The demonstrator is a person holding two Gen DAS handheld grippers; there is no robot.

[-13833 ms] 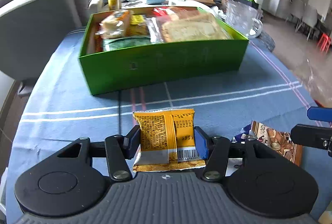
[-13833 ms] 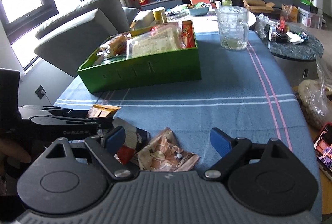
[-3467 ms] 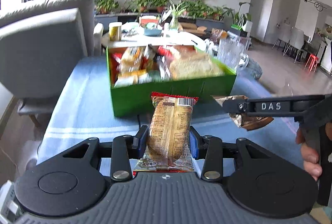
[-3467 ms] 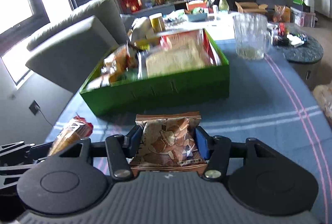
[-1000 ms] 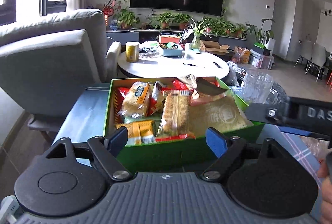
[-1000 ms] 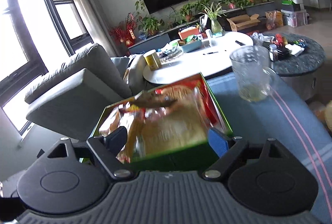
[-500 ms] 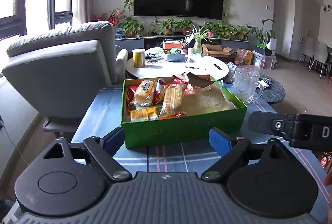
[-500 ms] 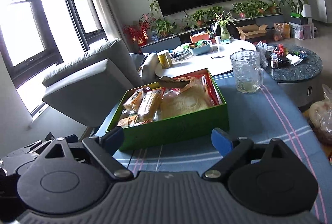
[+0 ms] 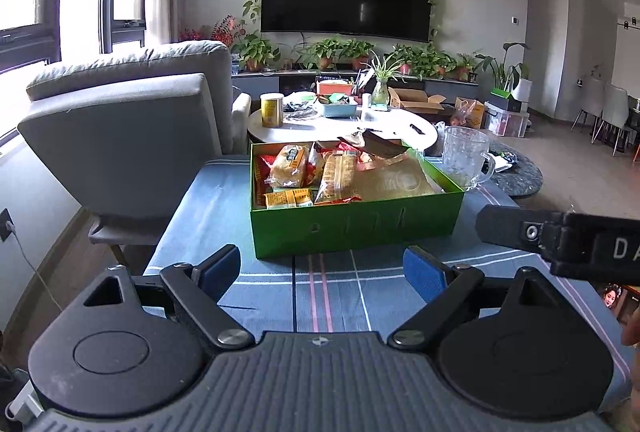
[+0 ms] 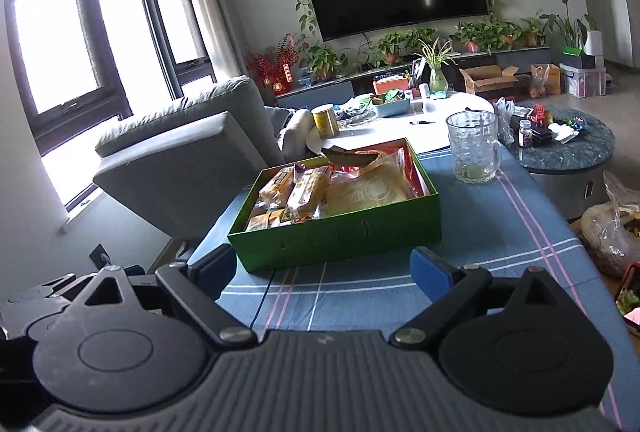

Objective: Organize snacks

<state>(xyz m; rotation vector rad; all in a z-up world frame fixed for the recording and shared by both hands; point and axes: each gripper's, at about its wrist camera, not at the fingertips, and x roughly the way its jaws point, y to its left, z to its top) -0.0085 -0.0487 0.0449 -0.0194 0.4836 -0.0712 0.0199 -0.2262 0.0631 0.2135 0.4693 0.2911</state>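
The green box (image 9: 356, 224) sits on the blue striped cloth of the bench (image 9: 224, 199), towards its far end, and it is packed with snacks. In the left wrist view a yellow-orange packet (image 9: 288, 198) lies flat at the near left corner, a bread-coloured bun pack (image 9: 289, 160) leans above it, a long clear-wrapped biscuit pack (image 9: 338, 175) lies beside that, and a large pale bag (image 9: 394, 181) fills the right half. A dark brown packet (image 9: 376, 143) rests on top at the far edge.

Just right of the box stands a clear glass mug (image 10: 474, 147), also on the cloth. Beyond the bench are a white round table (image 10: 400, 127) and a grey armchair (image 9: 128, 135) to the left.

The left hand-held gripper (image 9: 322, 270) hangs over the near part of the bench with its jaws spread wide and nothing between them; they have just been opening. The right hand-held gripper (image 10: 324, 272) is likewise wide open and empty, near the box's front wall without touching it. Its black side shows at the right of the left wrist view.
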